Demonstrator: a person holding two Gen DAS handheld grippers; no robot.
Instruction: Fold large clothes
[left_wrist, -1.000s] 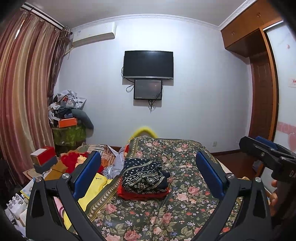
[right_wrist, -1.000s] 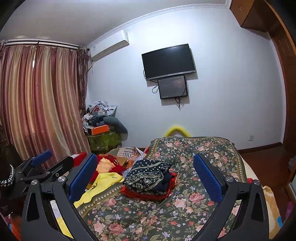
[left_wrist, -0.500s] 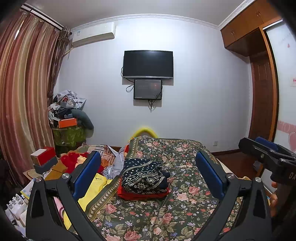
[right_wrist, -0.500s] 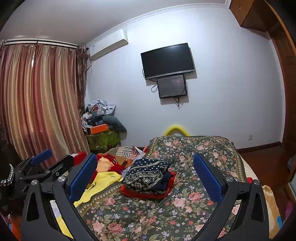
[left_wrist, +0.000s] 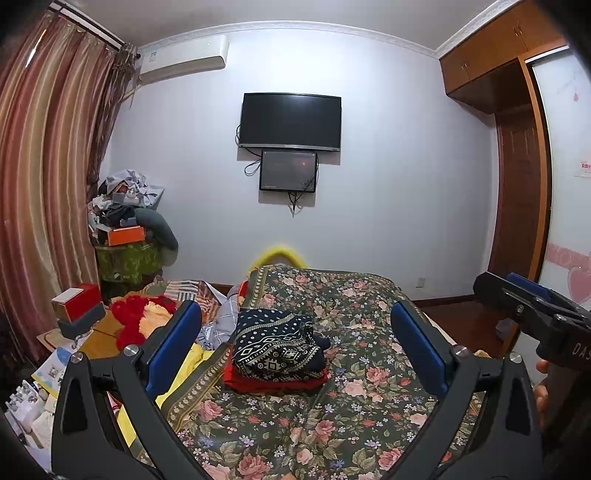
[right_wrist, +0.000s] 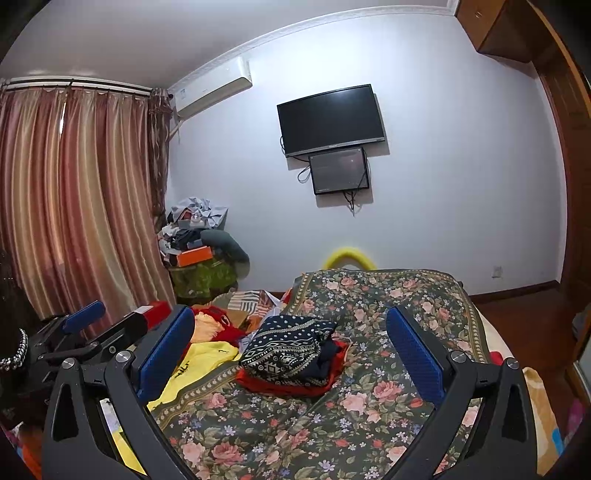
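A folded dark patterned garment (left_wrist: 277, 345) lies on a folded red one (left_wrist: 275, 384) on the floral bedspread (left_wrist: 362, 387). Both show in the right wrist view too, the dark garment (right_wrist: 288, 345) on the red one (right_wrist: 280, 384). My left gripper (left_wrist: 295, 347) is open and empty, held above the bed in front of the stack. My right gripper (right_wrist: 290, 347) is open and empty at about the same height. The right gripper also shows at the right edge of the left wrist view (left_wrist: 532, 310). Loose clothes, a yellow garment (right_wrist: 201, 363) and a red one (left_wrist: 138, 319), lie left of the bedspread.
A cluttered pile (left_wrist: 125, 221) stands on a green stand by the curtain (left_wrist: 40, 184). Boxes and papers (left_wrist: 74, 306) lie at the left. A TV (left_wrist: 290, 122) hangs on the far wall. A wooden wardrobe and door (left_wrist: 517, 184) are at the right.
Both grippers have barely moved; the views shift only slightly. The clothes lie as before.
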